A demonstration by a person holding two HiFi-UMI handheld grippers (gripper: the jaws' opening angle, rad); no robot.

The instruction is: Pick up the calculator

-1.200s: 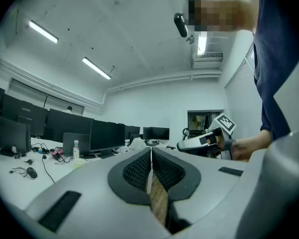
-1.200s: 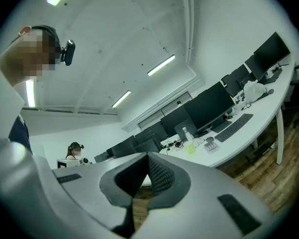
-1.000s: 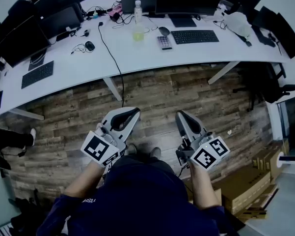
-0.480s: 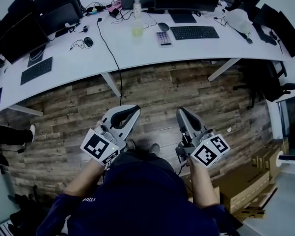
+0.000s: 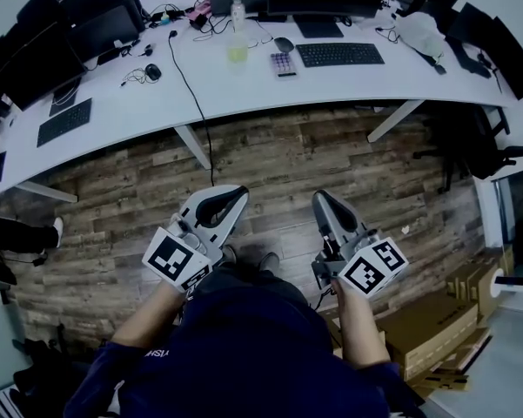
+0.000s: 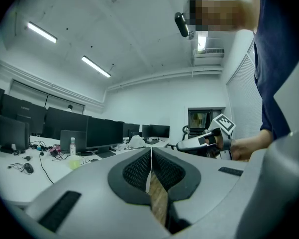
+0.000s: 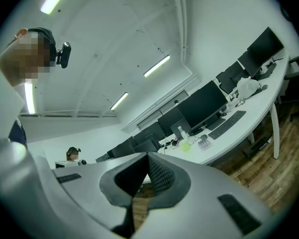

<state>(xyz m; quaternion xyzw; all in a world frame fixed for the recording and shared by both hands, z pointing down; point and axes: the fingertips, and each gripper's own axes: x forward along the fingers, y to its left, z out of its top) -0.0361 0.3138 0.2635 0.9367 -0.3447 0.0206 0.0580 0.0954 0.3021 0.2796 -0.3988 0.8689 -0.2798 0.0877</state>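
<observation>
The left tongs (image 5: 235, 200) are clenched on nothing above the wooden floor (image 5: 270, 159). The calculator (image 5: 283, 64) lies well apart on the white bench (image 5: 244, 98), just left of a keyboard (image 5: 339, 54). The right tongs (image 5: 320, 200) are likewise clenched and empty. Only the right gripper view shows a distant person (image 7: 72, 156).

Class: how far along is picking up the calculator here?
Done: nothing; the calculator lies untouched on the desk. In hand: the left hand-held gripper and right hand-held gripper, both shut and empty, sit far back over the floor. Left: approach, open, grasp, lift.
</observation>
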